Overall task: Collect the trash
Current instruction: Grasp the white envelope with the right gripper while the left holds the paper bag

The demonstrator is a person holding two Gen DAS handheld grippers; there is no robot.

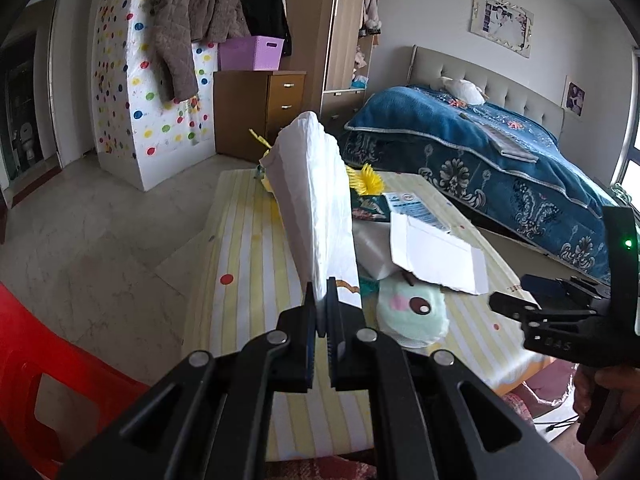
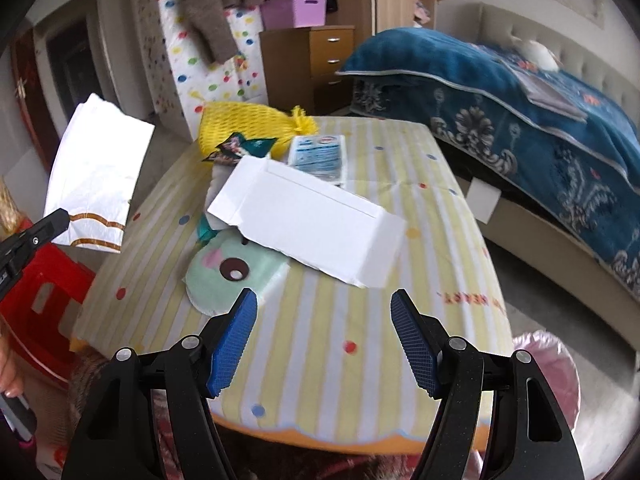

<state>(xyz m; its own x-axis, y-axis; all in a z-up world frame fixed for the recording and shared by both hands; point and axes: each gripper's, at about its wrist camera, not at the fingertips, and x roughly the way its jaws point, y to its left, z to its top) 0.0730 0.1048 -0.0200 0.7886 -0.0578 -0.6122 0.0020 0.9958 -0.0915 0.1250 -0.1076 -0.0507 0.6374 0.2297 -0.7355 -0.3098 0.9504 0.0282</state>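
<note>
- My left gripper [image 1: 321, 304] pinches the lower edge of a white paper bag [image 1: 316, 200]; both pads press flat on it, nothing else between them.
- The bag is lifted clear of the table [image 1: 240, 248], standing up and away from my fingertips, beyond the table's left edge in the right wrist view.
- Bag: white, crinkled, flattened, with a wavy gold-brown line near the gripped end.
- My right gripper [image 2: 324, 340] is spread wide and empty, blue pads [image 2: 234, 344] apart, above the table's near edge.
- Ahead of it, mid-table: flattened white carton [image 2: 312, 228] overlapping a pale green cartoon-face wrapper [image 2: 236, 276].
- Toward the far edge: yellow mesh net [image 2: 248, 128], dark teal snack wrapper [image 2: 240, 146], blue-and-white packet [image 2: 320, 154].
</note>
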